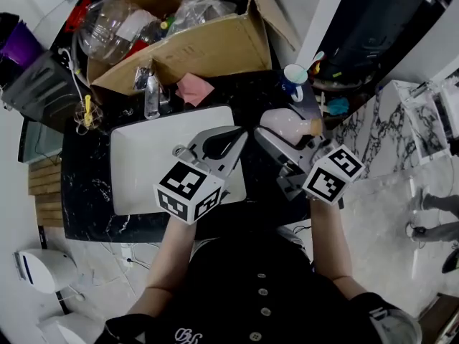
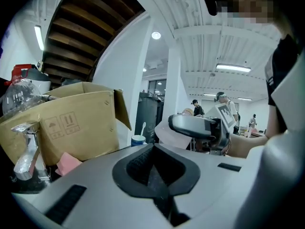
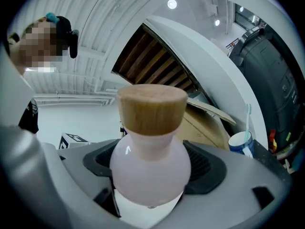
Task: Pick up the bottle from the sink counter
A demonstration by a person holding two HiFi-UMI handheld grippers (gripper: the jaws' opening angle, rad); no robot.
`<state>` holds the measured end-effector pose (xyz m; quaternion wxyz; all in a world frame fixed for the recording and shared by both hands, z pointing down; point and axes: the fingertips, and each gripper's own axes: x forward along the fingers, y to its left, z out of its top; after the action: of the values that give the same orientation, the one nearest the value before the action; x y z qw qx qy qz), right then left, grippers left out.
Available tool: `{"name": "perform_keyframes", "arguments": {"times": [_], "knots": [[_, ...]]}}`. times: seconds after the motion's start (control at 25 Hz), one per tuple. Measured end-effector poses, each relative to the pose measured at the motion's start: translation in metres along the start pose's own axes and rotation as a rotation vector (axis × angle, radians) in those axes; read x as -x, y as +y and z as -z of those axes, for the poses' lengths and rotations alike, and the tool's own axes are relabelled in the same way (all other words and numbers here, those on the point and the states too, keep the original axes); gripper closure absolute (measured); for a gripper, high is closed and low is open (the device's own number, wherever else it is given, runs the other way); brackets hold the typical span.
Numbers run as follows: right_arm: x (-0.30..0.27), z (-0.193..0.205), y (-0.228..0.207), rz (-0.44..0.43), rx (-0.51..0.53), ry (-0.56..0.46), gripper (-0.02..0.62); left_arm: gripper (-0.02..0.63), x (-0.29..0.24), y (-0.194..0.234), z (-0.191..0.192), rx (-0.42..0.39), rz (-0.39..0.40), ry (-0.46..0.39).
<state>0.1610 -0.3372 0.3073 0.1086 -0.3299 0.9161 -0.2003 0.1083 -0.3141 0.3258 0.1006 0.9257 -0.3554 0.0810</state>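
Head view: 1 bottle (image 1: 285,125) with a wooden cap lies tipped sideways in the right gripper (image 1: 278,138), over the dark counter (image 1: 86,185) beside the sink (image 1: 136,163) and apparently lifted clear.
Left gripper view: the left gripper (image 2: 151,171) has its jaws together on nothing.
Right gripper view: the jaws clamp the bottle's round belly, likely for grip. That makes 2 grippers, 1 of them busy.

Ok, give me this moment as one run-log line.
phase: bottle grasped | right claw: shut on pink bottle | left claw: shut, empty, over sink
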Motion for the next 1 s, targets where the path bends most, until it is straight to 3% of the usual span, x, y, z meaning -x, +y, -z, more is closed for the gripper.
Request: {"name": "perform_keyframes", "arguments": {"times": [1.0], "knots": [[0.028,0.028,0.024,-0.043,-0.058,-0.013,0.187,0.592,0.01,-0.002,0.035,0.08,-0.07,0.014]]}}
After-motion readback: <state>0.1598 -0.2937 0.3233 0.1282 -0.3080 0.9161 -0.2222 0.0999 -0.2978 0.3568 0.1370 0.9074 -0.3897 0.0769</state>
